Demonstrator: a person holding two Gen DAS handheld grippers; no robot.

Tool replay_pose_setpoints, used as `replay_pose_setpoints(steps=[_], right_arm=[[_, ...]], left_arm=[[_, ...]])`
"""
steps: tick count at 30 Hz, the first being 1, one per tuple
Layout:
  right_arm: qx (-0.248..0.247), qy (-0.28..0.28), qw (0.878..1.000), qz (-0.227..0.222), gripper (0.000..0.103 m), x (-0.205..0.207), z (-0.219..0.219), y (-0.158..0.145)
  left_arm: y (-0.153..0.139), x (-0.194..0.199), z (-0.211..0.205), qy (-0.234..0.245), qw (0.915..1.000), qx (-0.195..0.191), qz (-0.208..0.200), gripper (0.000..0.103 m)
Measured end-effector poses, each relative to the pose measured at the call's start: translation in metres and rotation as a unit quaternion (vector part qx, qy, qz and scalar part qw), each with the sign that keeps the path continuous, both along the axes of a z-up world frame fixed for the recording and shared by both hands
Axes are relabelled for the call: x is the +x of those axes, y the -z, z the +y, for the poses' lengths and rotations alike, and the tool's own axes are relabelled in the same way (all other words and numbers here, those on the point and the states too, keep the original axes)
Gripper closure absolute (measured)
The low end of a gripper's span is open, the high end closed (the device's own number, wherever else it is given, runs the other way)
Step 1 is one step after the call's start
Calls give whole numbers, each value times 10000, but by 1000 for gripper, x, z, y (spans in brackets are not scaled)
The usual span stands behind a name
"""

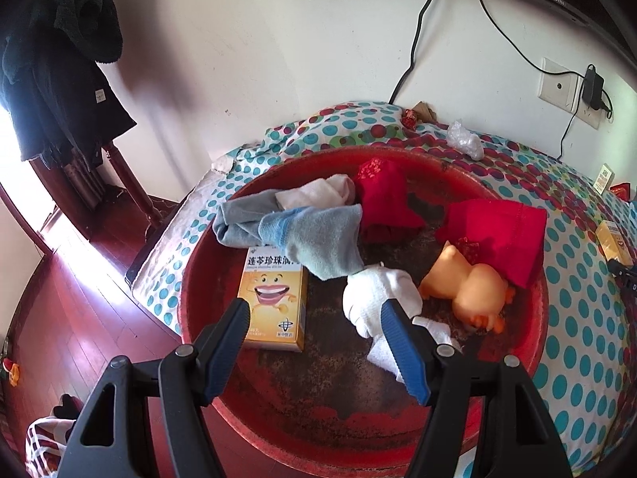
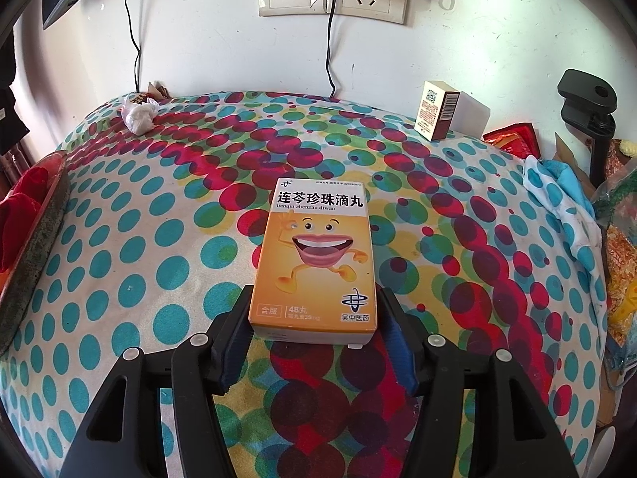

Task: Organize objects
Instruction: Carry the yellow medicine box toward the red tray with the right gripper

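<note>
Between blue pads (image 2: 235,342), orange smiling-mouth box (image 2: 318,255)

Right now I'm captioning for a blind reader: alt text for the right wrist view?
An orange medicine box lies on a polka-dot cloth, its near end between the right gripper's fingers. A second small box stands by the wall.

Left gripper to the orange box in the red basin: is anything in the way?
Partly. The left gripper hangs open with the orange box just beyond its left finger; a blue-grey sock drapes over the box's far end.
</note>
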State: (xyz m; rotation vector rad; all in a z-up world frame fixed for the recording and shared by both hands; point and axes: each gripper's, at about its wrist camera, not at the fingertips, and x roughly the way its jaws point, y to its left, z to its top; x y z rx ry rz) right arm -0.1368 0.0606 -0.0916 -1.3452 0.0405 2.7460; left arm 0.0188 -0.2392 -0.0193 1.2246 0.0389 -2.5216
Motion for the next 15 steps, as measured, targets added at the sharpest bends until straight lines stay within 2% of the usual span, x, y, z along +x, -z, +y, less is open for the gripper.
replay_pose_setpoints(steps=[6, 11, 15], right_arm=[[-29, 11, 10000, -1, 47, 0, -1, 0], [-42, 36, 10000, 0, 49, 0, 0, 0], [-48, 261, 9996, -22, 55, 2, -2, -1]], left_arm=[[12, 3, -10, -202, 9998, -3, -16, 33], [10, 9, -20, -430, 9987, -262, 95, 33], [12, 14, -33, -574, 9983, -63, 96, 33]])
